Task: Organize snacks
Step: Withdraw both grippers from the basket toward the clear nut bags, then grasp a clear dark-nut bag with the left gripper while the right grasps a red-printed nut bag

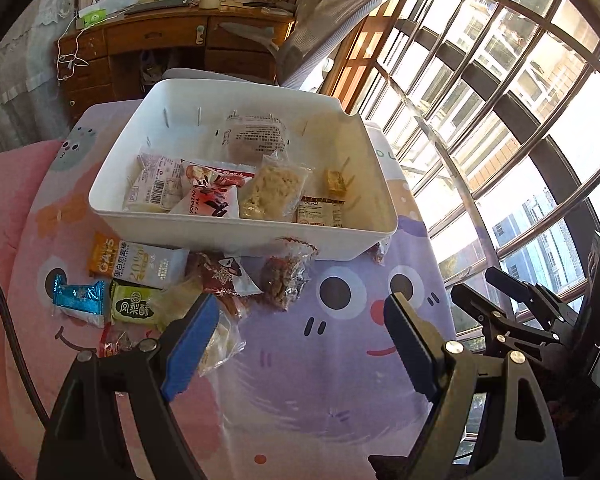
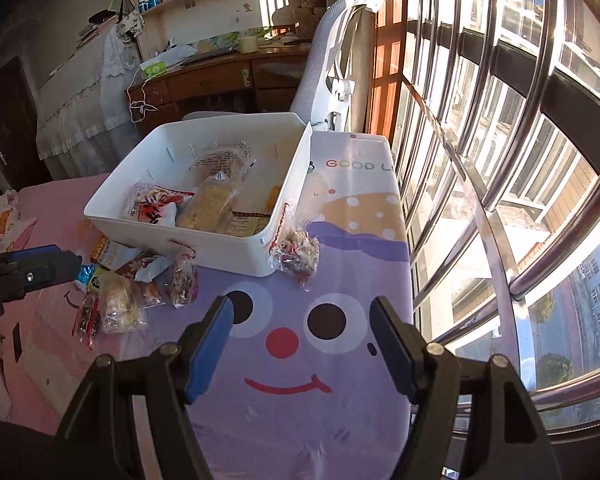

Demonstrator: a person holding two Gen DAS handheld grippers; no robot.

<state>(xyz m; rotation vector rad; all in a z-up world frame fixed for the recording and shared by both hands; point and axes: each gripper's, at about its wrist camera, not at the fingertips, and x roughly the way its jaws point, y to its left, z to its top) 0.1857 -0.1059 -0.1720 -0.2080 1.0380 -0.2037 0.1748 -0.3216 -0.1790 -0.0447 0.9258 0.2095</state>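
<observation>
A white bin [image 1: 236, 232] [image 2: 228, 248] on the cartoon tablecloth holds several snack packets. More packets lie loose in front of it: an orange-and-white bar [image 1: 136, 266], a blue wrapper [image 1: 78, 298], a green packet [image 1: 134, 306], a clear bag of brown pieces [image 1: 286, 276] [image 2: 184, 278]. Another clear bag [image 2: 296, 250] leans at the bin's right corner. My left gripper [image 1: 300, 328] hangs open over the cloth, just right of the loose pile, nothing between its fingers. My right gripper [image 2: 302, 332] is open too, over the purple cartoon face, empty.
The tablecloth [image 2: 300, 400] has bare room in front of the bin. A barred window [image 2: 500, 160] runs along the right edge of the table. A white mesh chair [image 2: 332, 60] and a wooden desk [image 2: 220, 76] stand behind.
</observation>
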